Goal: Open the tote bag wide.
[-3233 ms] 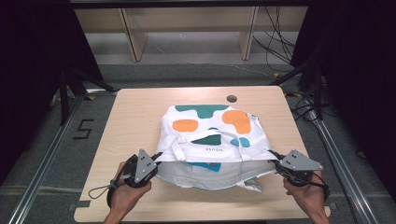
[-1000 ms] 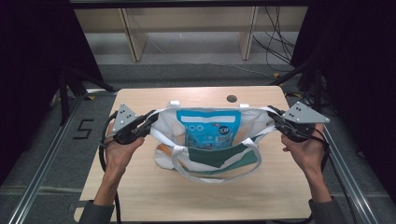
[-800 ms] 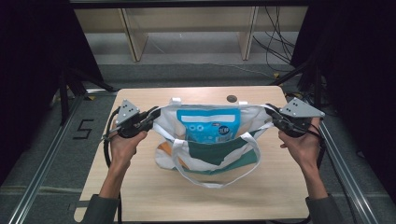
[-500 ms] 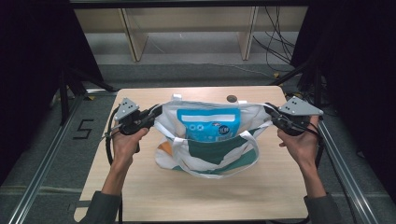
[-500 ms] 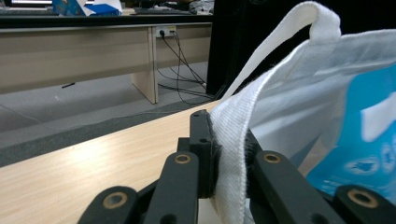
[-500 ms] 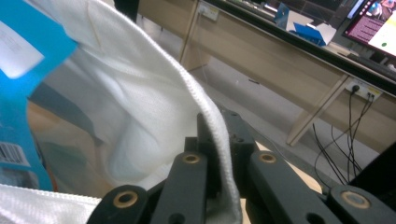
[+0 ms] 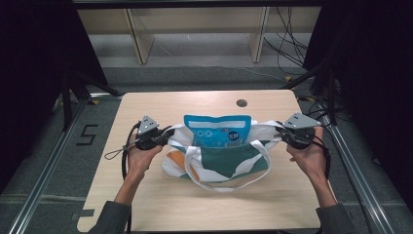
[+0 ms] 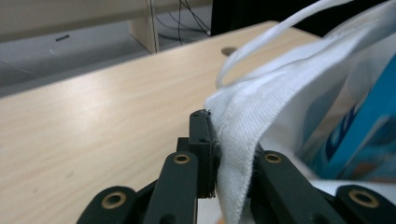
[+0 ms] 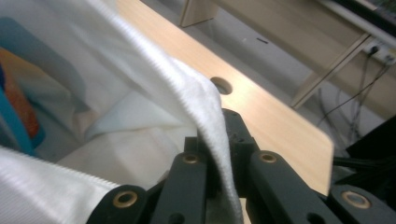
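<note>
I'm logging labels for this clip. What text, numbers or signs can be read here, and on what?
"5": black figure on the floor left of the table.
Blue pouch in the tote bag: white band and round logo, print too blurred to read.

Left of my table [image 7: 146,195], a black "5" [image 7: 87,135] is marked on the grey floor [image 7: 58,146]. The blue pouch [image 7: 217,130] carries print, too small for me to read.
</note>
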